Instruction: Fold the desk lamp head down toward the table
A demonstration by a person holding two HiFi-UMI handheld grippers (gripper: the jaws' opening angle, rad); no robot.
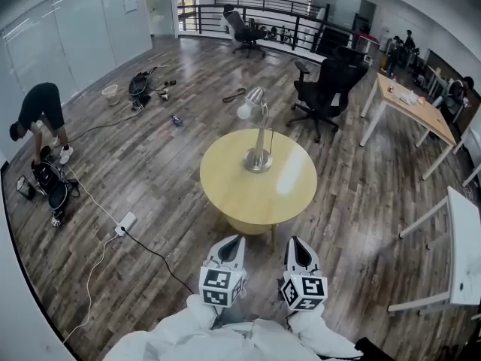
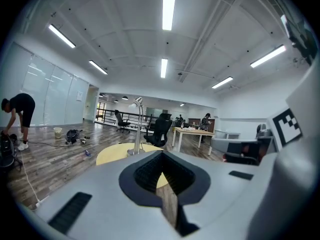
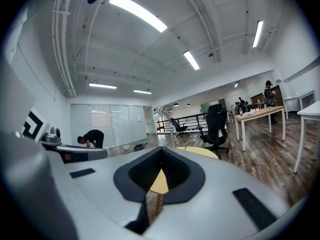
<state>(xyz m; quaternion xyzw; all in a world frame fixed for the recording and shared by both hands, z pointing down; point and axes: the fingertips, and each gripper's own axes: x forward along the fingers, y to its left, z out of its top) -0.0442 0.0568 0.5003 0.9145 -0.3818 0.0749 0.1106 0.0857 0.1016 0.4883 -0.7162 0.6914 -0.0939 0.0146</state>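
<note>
A silver desk lamp [image 1: 258,130] stands upright near the far side of a round yellow table [image 1: 225,190]; its head [image 1: 250,104] leans to the upper left. The lamp [image 2: 137,126] also shows far off in the left gripper view, and the lamp [image 3: 164,118] in the right gripper view. My left gripper [image 1: 231,244] and right gripper [image 1: 298,249] hover side by side just short of the table's near edge, both shut and empty, well away from the lamp.
Black office chairs [image 1: 327,89] stand behind the table. A wooden desk [image 1: 412,104] is at the right and a white table [image 1: 464,247] at the far right. A person [image 1: 41,115] bends over bags at the left. A cable and power strip [image 1: 125,222] lie on the floor.
</note>
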